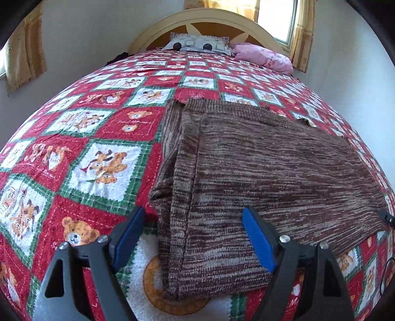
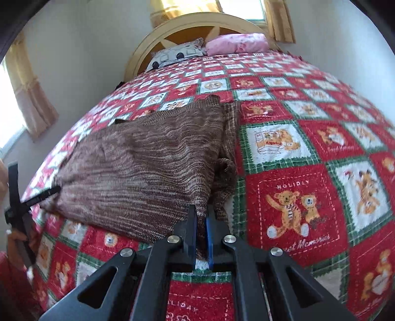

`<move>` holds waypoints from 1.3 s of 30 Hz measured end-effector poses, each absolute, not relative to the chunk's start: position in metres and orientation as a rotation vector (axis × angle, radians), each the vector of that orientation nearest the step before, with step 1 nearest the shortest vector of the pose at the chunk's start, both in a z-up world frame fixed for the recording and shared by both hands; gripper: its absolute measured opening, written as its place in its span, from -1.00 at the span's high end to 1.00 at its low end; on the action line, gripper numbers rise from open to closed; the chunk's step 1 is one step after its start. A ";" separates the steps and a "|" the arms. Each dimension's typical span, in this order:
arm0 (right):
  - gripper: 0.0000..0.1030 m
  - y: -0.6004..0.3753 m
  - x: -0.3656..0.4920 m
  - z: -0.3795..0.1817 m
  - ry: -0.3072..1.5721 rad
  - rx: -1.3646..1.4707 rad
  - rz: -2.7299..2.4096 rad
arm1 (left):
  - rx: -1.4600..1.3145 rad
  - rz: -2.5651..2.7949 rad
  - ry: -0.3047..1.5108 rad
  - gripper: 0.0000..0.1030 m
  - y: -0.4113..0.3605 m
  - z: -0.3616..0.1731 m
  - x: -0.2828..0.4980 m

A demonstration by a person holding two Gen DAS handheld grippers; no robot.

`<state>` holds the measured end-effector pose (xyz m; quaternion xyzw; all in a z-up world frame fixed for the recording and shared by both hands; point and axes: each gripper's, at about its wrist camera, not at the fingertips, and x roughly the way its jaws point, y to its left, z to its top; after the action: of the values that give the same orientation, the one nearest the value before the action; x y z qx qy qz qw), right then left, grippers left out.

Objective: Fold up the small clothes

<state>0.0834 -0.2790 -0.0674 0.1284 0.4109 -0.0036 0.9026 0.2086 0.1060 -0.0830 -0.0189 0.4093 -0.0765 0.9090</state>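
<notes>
A brown knit garment (image 1: 259, 168) lies folded on the bed, with a narrower layer doubled along one side. My left gripper (image 1: 193, 212) is open over its near corner: one blue pad (image 1: 128, 237) stands off the edge over the quilt, and the other pad (image 1: 259, 242) is above the knit. In the right wrist view, the same garment (image 2: 138, 160) fills the left half. My right gripper (image 2: 200, 210) is shut on its near right corner, with fabric pinched between the pads. The tip of the right gripper (image 1: 387, 217) shows at the garment's far side.
A red, green and white teddy-bear quilt (image 1: 81, 138) covers the whole bed. A grey patterned pillow (image 1: 197, 44) and a pink pillow (image 1: 264, 56) lie by the wooden headboard (image 1: 205, 18). Curtained windows and walls surround the bed. A hand holding the left gripper (image 2: 19, 210) shows at the left edge.
</notes>
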 end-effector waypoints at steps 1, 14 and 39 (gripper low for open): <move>0.89 -0.280 0.085 -0.067 0.845 0.273 -0.012 | -0.035 -0.155 0.845 -0.62 0.105 -0.083 0.208; 0.83 -0.305 0.052 -0.038 0.686 0.391 -0.160 | 0.014 -0.088 0.846 -0.84 0.101 -0.083 0.208; 0.83 -0.138 0.209 -0.045 0.802 0.247 0.129 | -0.299 -0.126 0.868 -1.00 0.126 -0.079 0.259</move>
<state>0.2094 -0.1378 -0.0447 0.1200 0.3891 0.0624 0.9112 0.2592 0.1260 -0.0792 -0.1443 0.4185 -0.0607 0.8946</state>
